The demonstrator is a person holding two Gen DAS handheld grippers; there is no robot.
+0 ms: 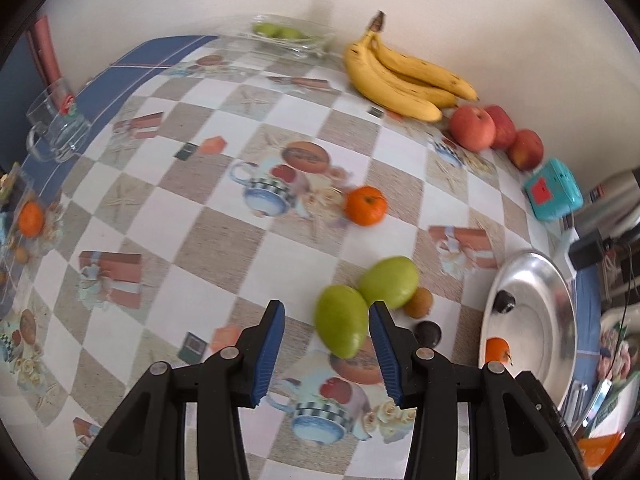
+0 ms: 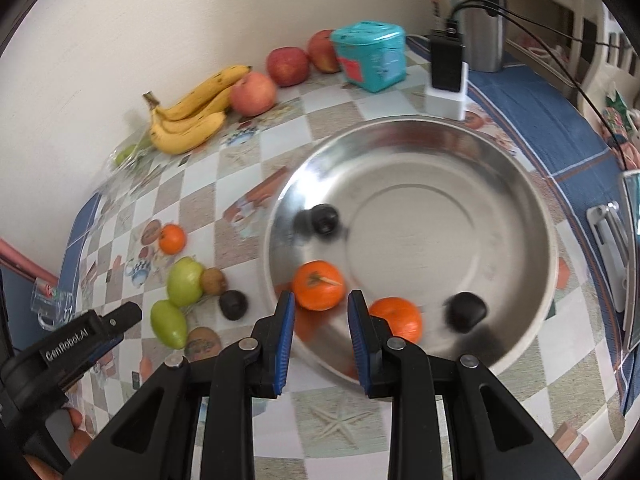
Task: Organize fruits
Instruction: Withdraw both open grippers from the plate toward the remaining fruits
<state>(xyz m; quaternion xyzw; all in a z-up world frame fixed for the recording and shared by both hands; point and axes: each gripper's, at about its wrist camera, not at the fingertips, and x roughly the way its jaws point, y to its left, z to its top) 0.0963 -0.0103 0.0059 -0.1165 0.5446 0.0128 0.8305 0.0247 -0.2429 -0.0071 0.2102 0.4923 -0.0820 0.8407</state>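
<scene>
Left gripper [image 1: 326, 314] and right gripper [image 2: 321, 307], fingers parted, empty.

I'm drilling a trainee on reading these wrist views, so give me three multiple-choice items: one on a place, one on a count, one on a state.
1. Where is the yellow banana bunch?
A. in the round metal dish
B. on the table by the wall
C. in the clear glass mug

2. How many orange tangerines lie in the round metal dish?
A. two
B. none
C. five

3. How does the left gripper stand?
A. open, empty
B. shut on a banana
C. shut on an apple

Key: 1 B, the bunch lies against the wall. 2 A, the right wrist view shows one and another. 3 A, nothing is clamped between its blue pads.
</scene>
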